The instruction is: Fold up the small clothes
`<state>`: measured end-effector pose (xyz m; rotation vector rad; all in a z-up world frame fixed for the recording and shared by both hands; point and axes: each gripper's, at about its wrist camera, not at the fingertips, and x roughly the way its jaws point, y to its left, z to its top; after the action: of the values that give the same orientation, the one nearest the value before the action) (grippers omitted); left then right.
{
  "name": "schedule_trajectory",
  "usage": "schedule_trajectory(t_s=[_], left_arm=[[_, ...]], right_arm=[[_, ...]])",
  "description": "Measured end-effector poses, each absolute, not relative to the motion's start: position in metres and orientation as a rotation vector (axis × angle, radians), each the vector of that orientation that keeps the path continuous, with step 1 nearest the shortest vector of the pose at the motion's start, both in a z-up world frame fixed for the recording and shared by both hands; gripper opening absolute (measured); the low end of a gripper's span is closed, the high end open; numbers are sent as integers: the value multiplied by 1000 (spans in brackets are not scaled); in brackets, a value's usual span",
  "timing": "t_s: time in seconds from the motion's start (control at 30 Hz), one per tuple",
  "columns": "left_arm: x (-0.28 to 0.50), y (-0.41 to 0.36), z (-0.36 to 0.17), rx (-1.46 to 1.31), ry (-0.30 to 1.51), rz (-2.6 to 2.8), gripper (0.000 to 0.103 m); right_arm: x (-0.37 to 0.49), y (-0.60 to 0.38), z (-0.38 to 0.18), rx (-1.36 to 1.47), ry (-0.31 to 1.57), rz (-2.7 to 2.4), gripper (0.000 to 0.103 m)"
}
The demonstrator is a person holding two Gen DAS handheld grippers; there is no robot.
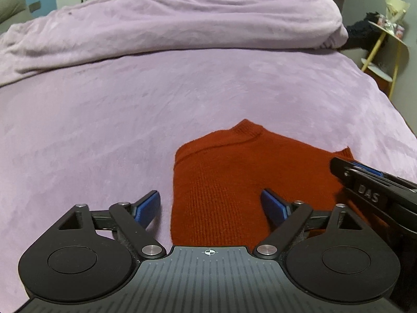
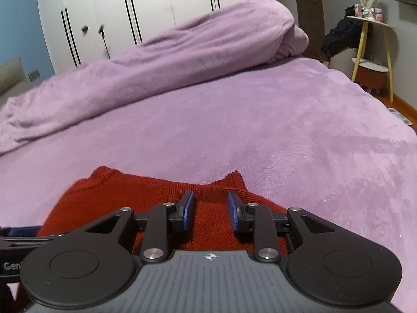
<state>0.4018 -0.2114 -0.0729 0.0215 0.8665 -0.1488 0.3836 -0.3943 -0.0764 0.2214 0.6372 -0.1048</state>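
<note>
A small rust-red knit sweater (image 1: pixel 234 172) lies folded flat on the lilac bed cover (image 1: pixel 130 109); it also shows in the right wrist view (image 2: pixel 146 193). My left gripper (image 1: pixel 211 203) is wide open and empty, hovering over the sweater's left edge, one blue pad off the cloth and one above it. My right gripper (image 2: pixel 211 208) is partly open and empty, low over the sweater's right part near a small cloth tip (image 2: pixel 233 176). The right gripper also shows in the left wrist view (image 1: pixel 365 174) at the sweater's right edge.
A bunched lilac duvet (image 1: pixel 182 26) lies across the far side of the bed. White wardrobe doors (image 2: pixel 156 5) stand behind. A yellow-legged side table (image 2: pixel 372 39) with dark clothes and small items stands at the right, past the bed edge.
</note>
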Motion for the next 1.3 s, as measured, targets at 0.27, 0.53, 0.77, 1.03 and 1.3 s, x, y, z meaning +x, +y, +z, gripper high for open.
schedule_trajectory(t_s=[0.27, 0.53, 0.77, 1.03, 1.3], left_arm=[[384, -200, -61, 25, 872, -195, 91], [303, -148, -69, -139, 938, -320, 91], [229, -119, -79, -127, 936, -318, 89], [227, -131, -75, -51, 953, -282, 87], [233, -144, -79, 37, 942, -238, 88]], right_arm=[[335, -392, -64, 149, 613, -62, 39], [208, -413, -67, 269, 641, -25, 46], [143, -437, -68, 606, 655, -32, 50], [161, -435, -57, 647, 605, -13, 44], [176, -427, -59, 525, 658, 0, 23]])
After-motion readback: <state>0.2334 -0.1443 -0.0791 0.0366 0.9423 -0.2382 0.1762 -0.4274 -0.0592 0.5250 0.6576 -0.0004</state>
